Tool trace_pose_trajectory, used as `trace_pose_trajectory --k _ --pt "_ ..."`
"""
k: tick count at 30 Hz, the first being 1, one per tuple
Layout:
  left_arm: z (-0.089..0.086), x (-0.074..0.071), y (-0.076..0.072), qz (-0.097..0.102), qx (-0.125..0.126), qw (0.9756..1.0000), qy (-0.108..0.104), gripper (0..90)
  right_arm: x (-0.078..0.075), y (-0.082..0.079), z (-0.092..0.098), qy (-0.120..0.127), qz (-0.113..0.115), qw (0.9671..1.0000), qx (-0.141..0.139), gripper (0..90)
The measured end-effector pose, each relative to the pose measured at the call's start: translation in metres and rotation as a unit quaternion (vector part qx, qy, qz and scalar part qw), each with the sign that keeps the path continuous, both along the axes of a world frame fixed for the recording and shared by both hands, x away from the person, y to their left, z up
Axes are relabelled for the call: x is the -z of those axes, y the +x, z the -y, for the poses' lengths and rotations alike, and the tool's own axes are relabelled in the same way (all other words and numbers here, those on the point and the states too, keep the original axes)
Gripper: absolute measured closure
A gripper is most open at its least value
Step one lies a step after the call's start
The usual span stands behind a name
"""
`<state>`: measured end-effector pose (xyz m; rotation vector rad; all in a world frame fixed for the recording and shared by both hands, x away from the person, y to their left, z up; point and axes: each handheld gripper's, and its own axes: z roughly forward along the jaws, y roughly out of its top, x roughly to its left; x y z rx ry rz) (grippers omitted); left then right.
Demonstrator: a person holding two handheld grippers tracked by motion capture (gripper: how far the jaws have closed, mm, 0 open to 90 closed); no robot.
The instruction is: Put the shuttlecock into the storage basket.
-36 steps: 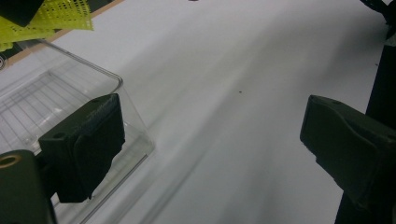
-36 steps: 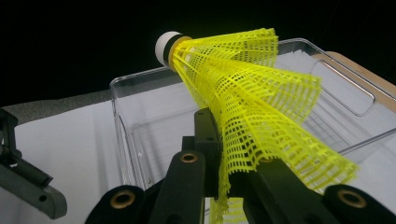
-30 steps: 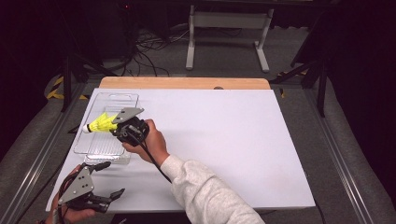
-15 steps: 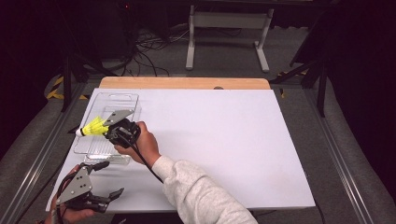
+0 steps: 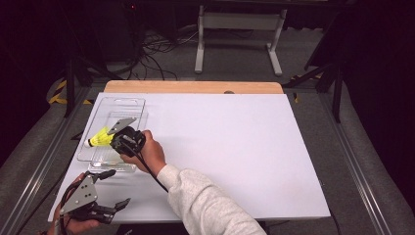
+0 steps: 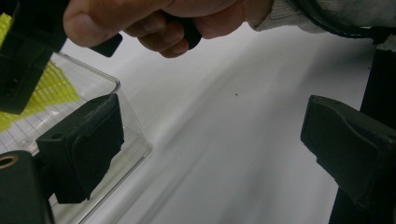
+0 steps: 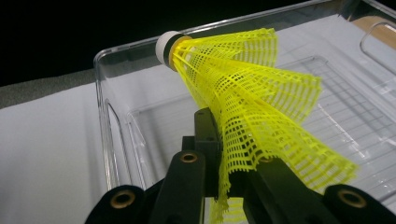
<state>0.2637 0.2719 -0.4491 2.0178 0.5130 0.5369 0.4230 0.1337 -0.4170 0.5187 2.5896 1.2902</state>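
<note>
High view: right claw (image 5: pixel 113 138) clamps yellow shuttlecock (image 5: pixel 99 139) over clear tray (image 5: pixel 128 102); left claw (image 5: pixel 111 188) spread wide, holding nothing, just beside the tray's near corner on desk (image 5: pixel 235 147).
Right gripper view: jaws pinch shuttlecock skirt, white cork ahead.

The right gripper (image 5: pixel 113 140) is hiding the wide end of the yellow mesh plastic shuttlecock (image 5: pixel 99 138) in the high view. The clear plastic rectangular tray (image 6: pixel 133 140) is running off the left gripper view's left edge, its yellow contents blurring.
</note>
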Motion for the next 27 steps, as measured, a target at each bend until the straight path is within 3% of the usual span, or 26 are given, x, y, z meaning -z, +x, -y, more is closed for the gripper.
trace_pose_trajectory --k 27 --pt "0.0 0.001 0.0 -0.001 0.003 1.0 0.001 7.1 0.016 0.004 -0.002 -0.047 -0.03 0.9984 -0.013 87.2"
